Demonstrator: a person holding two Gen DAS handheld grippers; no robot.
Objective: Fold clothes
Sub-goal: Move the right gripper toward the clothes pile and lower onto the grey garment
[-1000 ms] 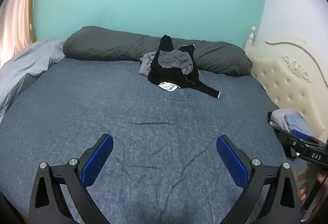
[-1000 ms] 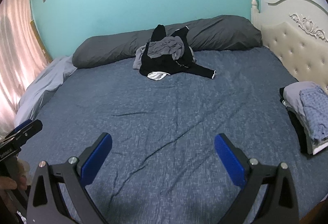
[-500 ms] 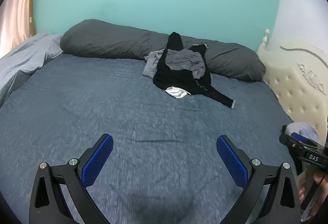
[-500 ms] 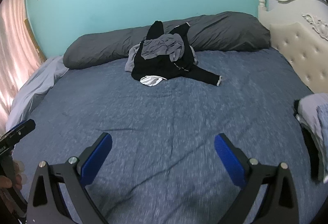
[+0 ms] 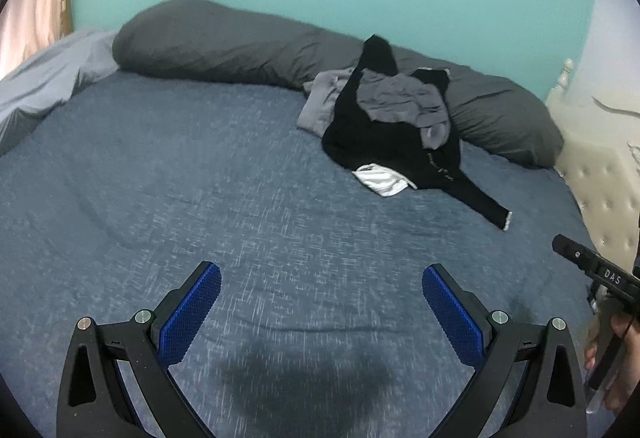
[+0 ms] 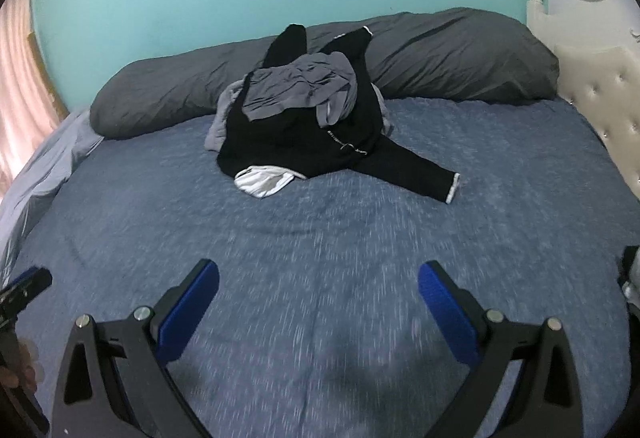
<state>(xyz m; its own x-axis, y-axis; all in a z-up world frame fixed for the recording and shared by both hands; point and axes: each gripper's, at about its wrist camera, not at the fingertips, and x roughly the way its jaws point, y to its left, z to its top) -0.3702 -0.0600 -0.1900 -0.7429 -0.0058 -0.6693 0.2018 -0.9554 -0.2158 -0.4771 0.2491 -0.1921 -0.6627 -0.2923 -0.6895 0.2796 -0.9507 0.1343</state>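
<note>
The left gripper (image 5: 321,302) and the right gripper (image 6: 318,298) hang over the blue bed (image 6: 500,222), fingers spread wide and holding nothing. The pile of clothes (image 6: 304,121) lies far ahead, touching the long gray pillow (image 6: 460,57).

Black jaws, blue ribbed pads (image 5: 188,318)

Left gripper (image 5: 321,312) and right gripper (image 6: 318,308) both gape wide, empty, pointing toward 12 o'clock; a hand (image 5: 624,362) shows at 4 o'clock.
</note>
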